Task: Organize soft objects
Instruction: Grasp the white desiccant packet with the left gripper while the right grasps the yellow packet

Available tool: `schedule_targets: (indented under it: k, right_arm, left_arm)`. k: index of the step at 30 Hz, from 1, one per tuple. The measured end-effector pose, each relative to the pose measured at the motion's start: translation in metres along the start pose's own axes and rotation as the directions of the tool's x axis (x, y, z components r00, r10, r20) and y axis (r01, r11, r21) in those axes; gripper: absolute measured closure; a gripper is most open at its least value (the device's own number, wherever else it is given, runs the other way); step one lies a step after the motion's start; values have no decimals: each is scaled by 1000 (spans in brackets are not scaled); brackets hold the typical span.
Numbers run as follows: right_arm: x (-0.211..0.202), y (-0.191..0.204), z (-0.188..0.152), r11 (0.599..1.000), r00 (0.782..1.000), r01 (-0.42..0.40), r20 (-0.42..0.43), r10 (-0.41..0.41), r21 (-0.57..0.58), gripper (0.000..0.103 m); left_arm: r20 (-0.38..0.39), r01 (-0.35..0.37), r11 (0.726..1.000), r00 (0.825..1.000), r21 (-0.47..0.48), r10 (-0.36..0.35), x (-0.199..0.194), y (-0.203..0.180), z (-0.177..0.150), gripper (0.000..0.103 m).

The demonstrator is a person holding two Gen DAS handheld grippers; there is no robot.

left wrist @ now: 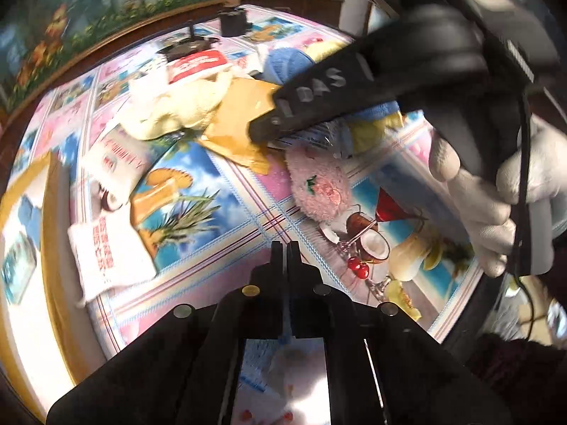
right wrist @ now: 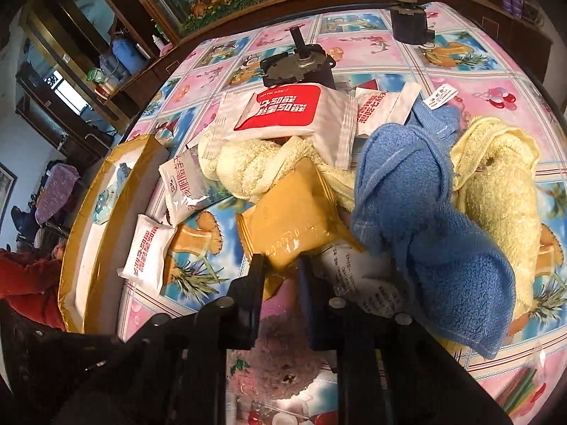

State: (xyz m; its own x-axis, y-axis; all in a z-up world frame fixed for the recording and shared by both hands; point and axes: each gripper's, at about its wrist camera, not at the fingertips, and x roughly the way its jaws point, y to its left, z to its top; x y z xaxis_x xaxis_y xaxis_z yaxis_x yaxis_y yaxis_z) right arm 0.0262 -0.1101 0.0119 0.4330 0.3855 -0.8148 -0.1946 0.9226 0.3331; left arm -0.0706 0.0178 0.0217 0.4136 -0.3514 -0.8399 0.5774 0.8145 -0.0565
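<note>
Right tongs (right wrist: 281,269) pinch the mustard-yellow crinkly snack packet's (right wrist: 290,219) near edge, likely to lift it from the towel heap. Left tongs (left wrist: 286,253) closed, empty, above the patterned surface (left wrist: 226,219).

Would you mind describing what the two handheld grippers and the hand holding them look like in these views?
Both are black. The left gripper has two slim flat fingers and a body studded with round metal fasteners. The right gripper has long, tapering fingers with pale "DAS" lettering on the side and a black cable running down its handle. The right hand wears a white glove. No sleeve is clearly visible.
</note>
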Motion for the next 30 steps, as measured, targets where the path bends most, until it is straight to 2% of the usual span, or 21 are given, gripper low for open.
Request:
schedule_targets:
  k: [3, 6, 8, 11, 12, 14, 15, 16, 20, 21, 25, 26, 27, 28, 29, 30]
  right_arm:
    - [-12, 1, -5, 999, 999, -46, 17, 46, 0, 102]
    - [-29, 5, -8, 997, 996, -72, 51, 72, -16, 102]
    - [-40, 9, -9, 996, 994, -83, 65, 86, -38, 102]
    - [-46, 17, -4, 996, 994, -9, 105, 18, -85, 100]
    - [-43, 20, 2, 995, 995, 17, 104, -6, -100, 99]
    - [-32, 19, 12, 993, 998, 39, 55, -33, -111, 92]
    - [-24, 18, 16, 993, 999, 37, 22, -35, -115, 80]
    - [-18, 16, 19, 992, 999, 37, 3, -36, -119, 70]
    - [-6, 9, 27, 994, 999, 41, -21, -43, -101, 64]
    - [-4, 10, 28, 993, 998, 48, -24, -51, -103, 58]
    - [6, 21, 32, 979, 991, 130, -4, -132, -160, 48]
    - [8, 25, 32, 974, 989, 144, 2, -146, -175, 45]
    - [10, 29, 32, 968, 987, 160, 11, -161, -191, 43]
    - [12, 34, 32, 960, 983, 182, 21, -182, -213, 41]
    - [14, 38, 33, 952, 980, 200, 27, -199, -233, 39]
    - [16, 44, 33, 941, 976, 218, 33, -217, -258, 30]
  left_arm:
    - [34, 42, 997, 999, -58, -40, -12, 8, -9, 100]
    - [78, 91, 990, 993, -104, -83, -27, 16, -16, 100]
    - [79, 102, 987, 993, -125, -93, -35, 17, -21, 100]
    - [102, 105, 981, 991, -162, -89, -46, 12, -25, 100]
    - [106, 108, 977, 990, -186, -90, -47, 14, -25, 96]
    - [113, 99, 970, 991, -223, -76, -52, 17, -28, 81]
    - [120, 82, 970, 991, -228, -56, -54, 16, -29, 65]
    - [129, 69, 971, 991, -228, -40, -57, 13, -34, 56]
    - [127, 88, 975, 990, -204, -63, -59, 9, -42, 55]
    - [113, 76, 980, 992, -186, -56, -57, 7, -42, 55]
    - [27, -15, 994, 999, -107, 18, -35, -5, -41, 55]
    - [18, -21, 995, 1000, -100, 23, -30, -6, -41, 52]
    - [24, -22, 995, 999, -98, 25, -28, -6, -41, 44]
    - [19, -26, 995, 999, -97, 28, -25, -6, -41, 40]
    - [11, -31, 995, 999, -91, 32, -22, -8, -41, 40]
    - [3, -37, 996, 999, -76, 38, -19, -11, -41, 39]
